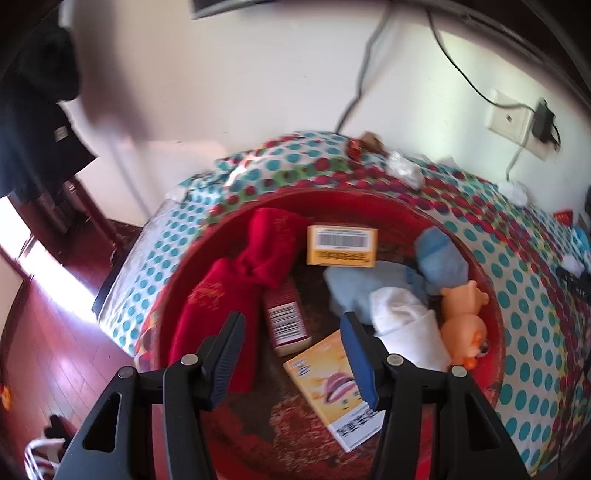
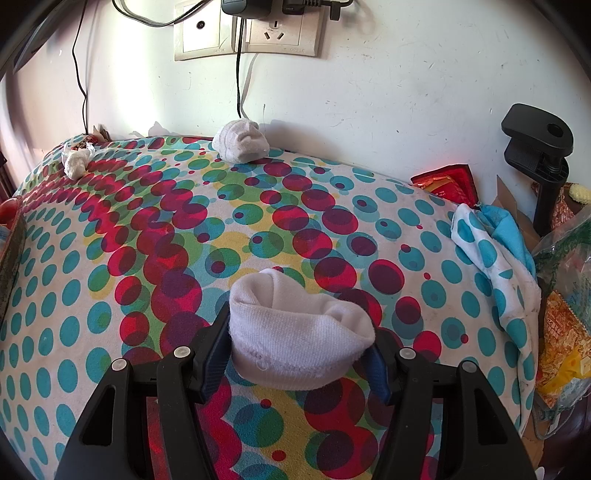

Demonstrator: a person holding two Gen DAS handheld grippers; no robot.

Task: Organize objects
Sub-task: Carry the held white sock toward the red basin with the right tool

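Item one, my left gripper (image 1: 293, 354): jaws standing part open with nothing between the pads, hanging over the red basin (image 1: 496, 332). Inside the basin, left to right: red sock (image 1: 221, 295), dark red carton (image 1: 286, 317), yellow box with a barcode (image 1: 341, 245), a flat yellow packet (image 1: 332, 384) lying just under the jaws, pale blue socks (image 1: 406, 273), a white rolled sock (image 1: 406, 325), an orange toy figure (image 1: 463, 321) against the right wall.

Item two, my right gripper (image 2: 301, 347): jaws closed on a rolled white sock (image 2: 299, 332), pads pressing its two ends, so its long axis runs across from finger to finger. The roll sits low over the dotted cloth (image 2: 258, 229); I cannot tell whether it touches.

Governing relation: the basin lies to the left of the held sock; only its rim edge (image 2: 11, 251) shows at the far left of the right wrist view. I judge the carry goes leftward, and the right hand is the one loaded for it. The left hand is nearer the basin but empty.

Loose stock on the cloth: a crumpled white wad (image 2: 75, 162) far left, a second balled white sock (image 2: 240, 142) against the wall, straight ahead.

Surface and room: soft polka-dot cover, folded back at the right (image 2: 495, 258); white wall with sockets (image 2: 247, 33) and cables; dark red wooden floor (image 1: 55, 332) to the left.
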